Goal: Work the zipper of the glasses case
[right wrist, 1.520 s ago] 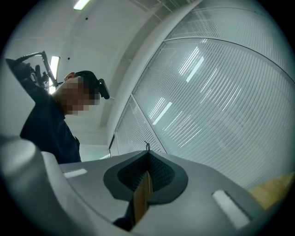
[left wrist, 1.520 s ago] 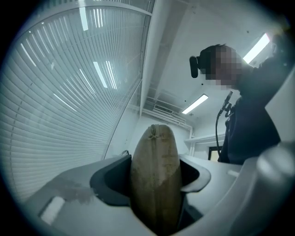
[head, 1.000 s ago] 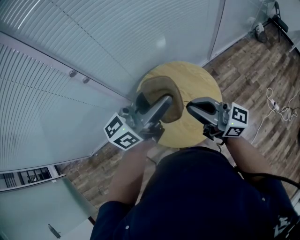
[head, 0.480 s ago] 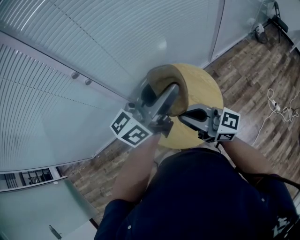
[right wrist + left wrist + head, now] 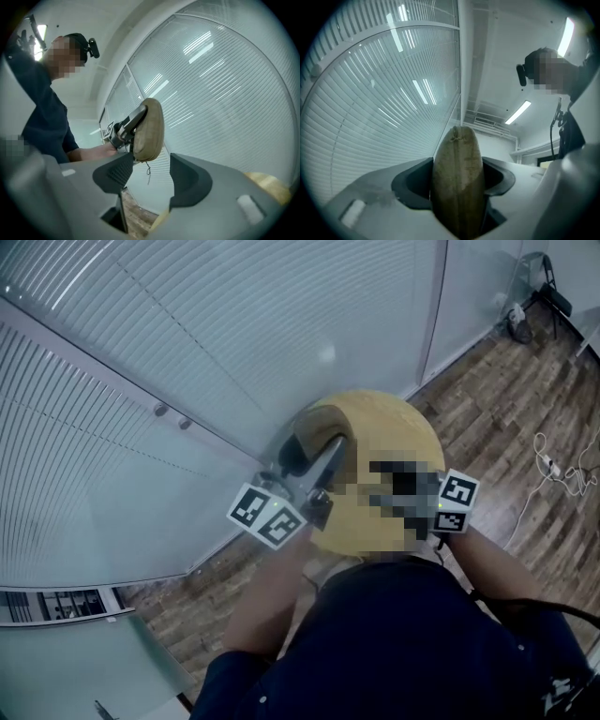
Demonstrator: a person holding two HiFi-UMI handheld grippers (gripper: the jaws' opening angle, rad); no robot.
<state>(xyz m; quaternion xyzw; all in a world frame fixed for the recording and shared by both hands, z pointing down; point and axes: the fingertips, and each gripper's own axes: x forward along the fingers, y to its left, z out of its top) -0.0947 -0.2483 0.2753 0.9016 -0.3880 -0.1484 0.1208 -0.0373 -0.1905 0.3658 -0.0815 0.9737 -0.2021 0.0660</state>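
Observation:
The tan fabric glasses case (image 5: 314,432) is held up in the air above the round wooden table (image 5: 417,442). My left gripper (image 5: 457,180) is shut on it, one dark jaw pressed against each side, with the zipper seam running up the case's facing edge (image 5: 458,140). My right gripper (image 5: 147,176) is to the case's right, and its jaws are opening. From there the case (image 5: 149,129) hangs ahead, its thin pull cord (image 5: 148,172) dangling in line with the gap, and neither pad presses on it. A mosaic patch covers the right jaws in the head view.
A glass wall with horizontal blinds (image 5: 187,334) stands close behind the table. Wood-plank floor (image 5: 525,381) lies to the right, with white cables (image 5: 553,456) on it. The person's dark-clothed body (image 5: 394,643) fills the lower head view.
The left gripper has kept hold of the raised case. The right gripper has drawn in closer to it, from the right.

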